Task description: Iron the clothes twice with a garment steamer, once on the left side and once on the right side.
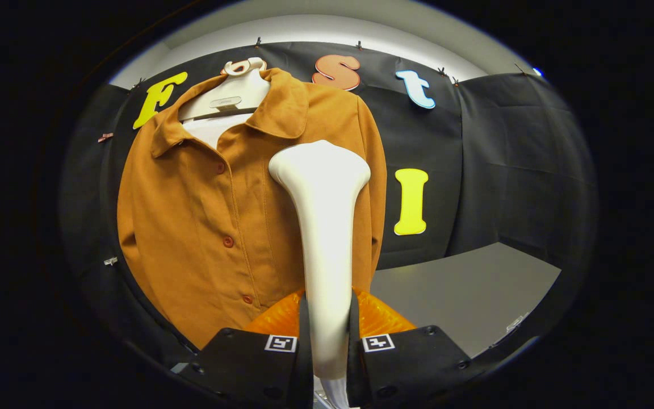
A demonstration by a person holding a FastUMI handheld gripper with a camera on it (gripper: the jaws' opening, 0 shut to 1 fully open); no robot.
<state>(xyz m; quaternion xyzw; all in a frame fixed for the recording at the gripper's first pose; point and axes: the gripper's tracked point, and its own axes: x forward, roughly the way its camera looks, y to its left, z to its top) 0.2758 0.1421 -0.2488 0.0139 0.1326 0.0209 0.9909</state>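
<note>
1. Grip: the gripper [327,341] is clamped on the handle of the garment steamer [324,227], one finger pressing each side. The steamer stands upright between the fingers, its wide head uppermost. Keep the clamp firm so the handle cannot twist during a pass.

2. Steamer position: the head sits in front of the shirt [219,216], over the panel to the right of the button placket [227,241]. Whether the head touches the fabric cannot be told.

3. Shirt position: the shirt hangs on a pale hanger [227,96] against the booth wall, to the left of the bench [474,289].

4. Judged step: a pass on this panel. Hold the head face square to the cloth, close to or lightly on it, and travel in one straight vertical line at even speed.

5. Stay clear of the buttons and the collar [281,108]; snagging there would pull the shirt askew on the hanger.

6. Run the other pass on the panel to the left of the placket.
</note>
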